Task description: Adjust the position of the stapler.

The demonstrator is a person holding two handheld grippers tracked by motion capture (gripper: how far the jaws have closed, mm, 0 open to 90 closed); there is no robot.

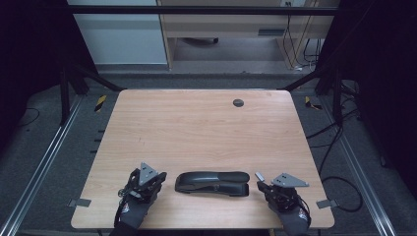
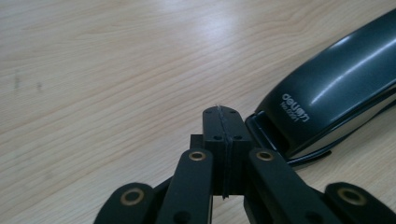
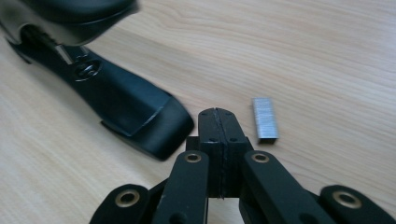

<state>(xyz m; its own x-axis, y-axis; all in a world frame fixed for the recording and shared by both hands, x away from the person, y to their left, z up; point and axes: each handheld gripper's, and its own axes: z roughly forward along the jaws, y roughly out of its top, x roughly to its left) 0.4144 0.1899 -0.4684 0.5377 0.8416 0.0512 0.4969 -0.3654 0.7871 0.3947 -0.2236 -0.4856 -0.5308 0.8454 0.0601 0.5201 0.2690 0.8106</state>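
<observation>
Black stapler (image 1: 212,183) lying flat at lower centre of the wooden worktop (image 1: 196,123), left gripper (image 1: 158,178) just beside its left end, jaws pressed together, empty, right gripper (image 1: 259,177) just beside its right end, likewise closed, empty, small strip of staples (image 3: 265,118) near its tips

Brand lettering on the stapler

In the left gripper view, the word "deli" is printed in pale letters on the black top cover of the stapler (image 2: 327,88), near its rounded end; a smaller line beneath it begins with "No." and its digits cannot be made out.
</observation>
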